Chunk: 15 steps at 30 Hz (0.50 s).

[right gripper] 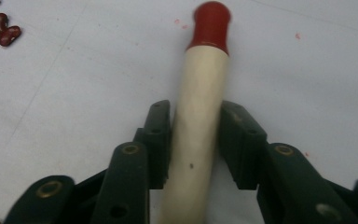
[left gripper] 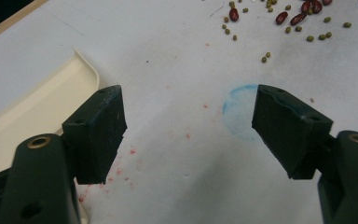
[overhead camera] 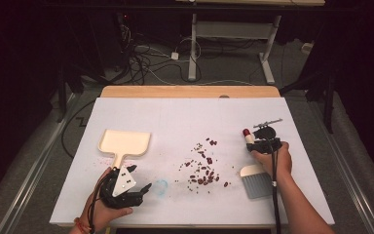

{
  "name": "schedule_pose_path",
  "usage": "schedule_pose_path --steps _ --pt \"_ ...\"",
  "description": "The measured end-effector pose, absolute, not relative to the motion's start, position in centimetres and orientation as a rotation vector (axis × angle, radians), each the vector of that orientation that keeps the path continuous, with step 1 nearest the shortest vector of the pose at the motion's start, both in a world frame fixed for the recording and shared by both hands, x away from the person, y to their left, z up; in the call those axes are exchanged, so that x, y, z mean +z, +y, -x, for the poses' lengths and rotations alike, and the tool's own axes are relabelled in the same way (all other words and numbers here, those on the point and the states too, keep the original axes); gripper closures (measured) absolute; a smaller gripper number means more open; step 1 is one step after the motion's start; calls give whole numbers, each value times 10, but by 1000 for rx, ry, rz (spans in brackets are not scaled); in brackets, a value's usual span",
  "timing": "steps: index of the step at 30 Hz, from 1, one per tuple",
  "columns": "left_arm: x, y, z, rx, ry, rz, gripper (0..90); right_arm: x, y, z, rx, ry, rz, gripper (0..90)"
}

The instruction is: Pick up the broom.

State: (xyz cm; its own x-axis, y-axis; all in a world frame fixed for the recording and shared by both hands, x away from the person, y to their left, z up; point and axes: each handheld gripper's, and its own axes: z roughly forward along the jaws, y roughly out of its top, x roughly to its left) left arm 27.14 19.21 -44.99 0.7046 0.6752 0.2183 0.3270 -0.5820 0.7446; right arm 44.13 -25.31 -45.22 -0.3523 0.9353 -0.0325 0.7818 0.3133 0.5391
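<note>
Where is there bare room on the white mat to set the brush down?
The far strip of the white mat, beyond the dustpan and the beans, is bare. So is the near strip between the left claw and the brush, below the beans. The middle is crowded with scattered beans.

A white desk (overhead camera: pixel 190 117) with a wooden far edge bears a blue ring mark (overhead camera: pixel 161 187) and faint red specks. Behind it, cables (overhead camera: pixel 146 61) sprawl on the floor beneath another desk's white legs (overhead camera: pixel 193 48).
</note>
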Motion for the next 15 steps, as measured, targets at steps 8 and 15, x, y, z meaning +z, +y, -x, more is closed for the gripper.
schedule_pose_path --steps 8,15 --pt "-450 195 -271 634 781 -2211 248 -449 -265 -439 732 2222 -1549 694" --pt "-446 192 -269 629 794 -2210 252 -426 -279 -417 904 2112 -1449 696"
